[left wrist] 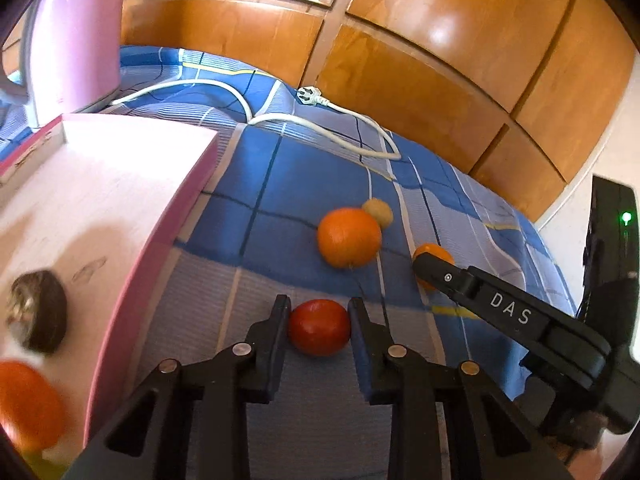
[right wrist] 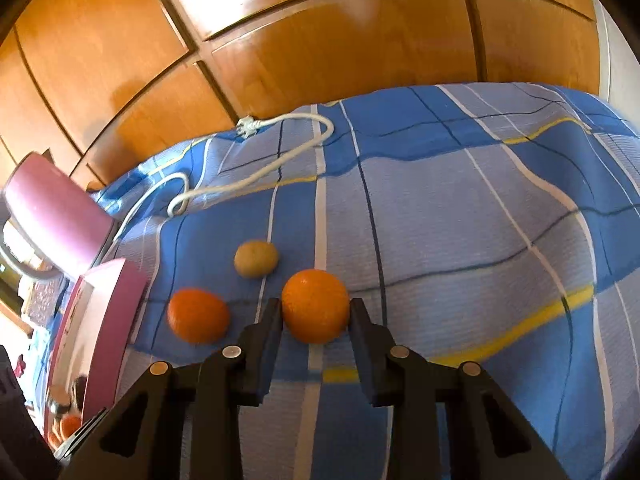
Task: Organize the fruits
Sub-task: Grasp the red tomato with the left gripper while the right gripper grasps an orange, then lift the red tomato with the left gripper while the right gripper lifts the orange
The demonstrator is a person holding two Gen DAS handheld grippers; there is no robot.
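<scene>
Tomato (left wrist: 319, 333) sits on the bedspread (left wrist: 304, 184) right between the left gripper's (left wrist: 319, 322) fingertips; both fingers flank it closely, but contact cannot be told. Ahead of those fingers and slightly right lies a big orange (left wrist: 349, 237), with a pale yellowish fruit (left wrist: 379, 211) touching its far side. Off to the fingers' left is a pink box (left wrist: 100, 208), holding a dark fruit (left wrist: 36, 316) and a blurred orange fruit (left wrist: 28, 404).

The right gripper (right wrist: 316, 316) has its fingers spread around a second orange (right wrist: 315, 306), both tips at or just beside its skin; this orange rests on the bedspread too. Left of those fingers lies the big orange (right wrist: 198, 315), and beyond their left tip the yellowish fruit (right wrist: 256, 258). Farther ahead, a white cord (right wrist: 256, 176) with its plug loops across the cloth before a wooden wardrobe (right wrist: 280, 40).
</scene>
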